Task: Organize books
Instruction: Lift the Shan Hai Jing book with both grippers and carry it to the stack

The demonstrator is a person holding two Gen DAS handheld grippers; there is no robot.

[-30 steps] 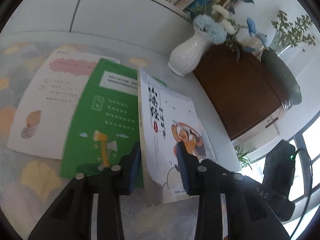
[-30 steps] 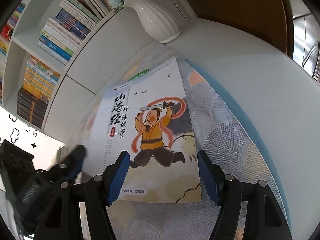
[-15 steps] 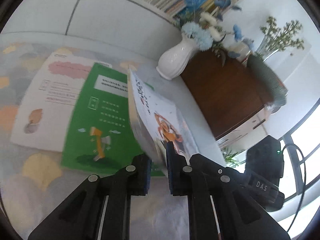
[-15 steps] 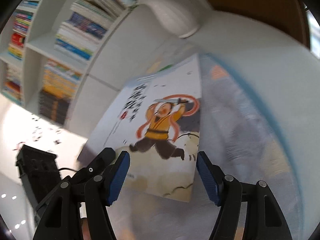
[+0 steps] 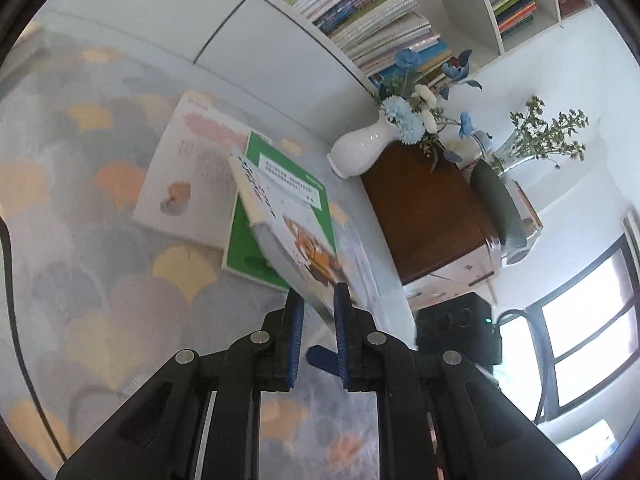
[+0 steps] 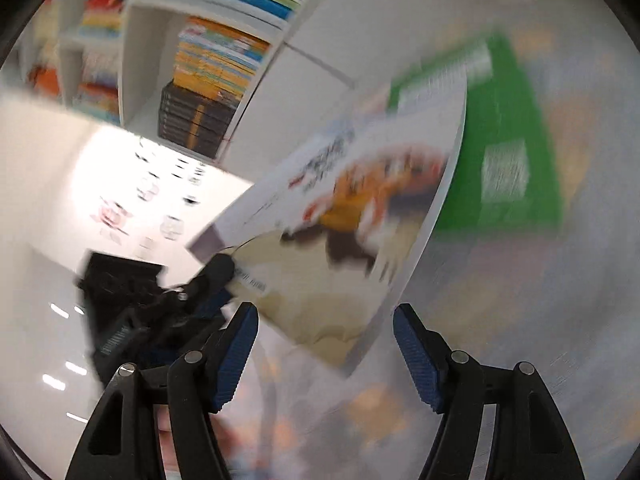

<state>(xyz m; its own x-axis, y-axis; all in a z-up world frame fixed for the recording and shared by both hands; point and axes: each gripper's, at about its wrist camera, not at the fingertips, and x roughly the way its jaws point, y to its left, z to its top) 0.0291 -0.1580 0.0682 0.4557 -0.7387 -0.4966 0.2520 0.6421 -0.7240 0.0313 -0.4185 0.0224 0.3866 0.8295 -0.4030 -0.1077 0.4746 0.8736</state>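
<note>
- The storybook (image 5: 280, 220) has large black brush-style Chinese characters on its white cover; it is tilted steeply in the left wrist view and blurred in the right wrist view (image 6: 344, 216), so no character can be read.
- The green book (image 5: 288, 184) carries a white panel with lines of small print, too small to read.
- The white workbook (image 5: 188, 176) has a pink banner and faint rows of print, illegible.
- Spines on the bookshelf (image 5: 372, 20) show only colours, no legible titles.
</note>
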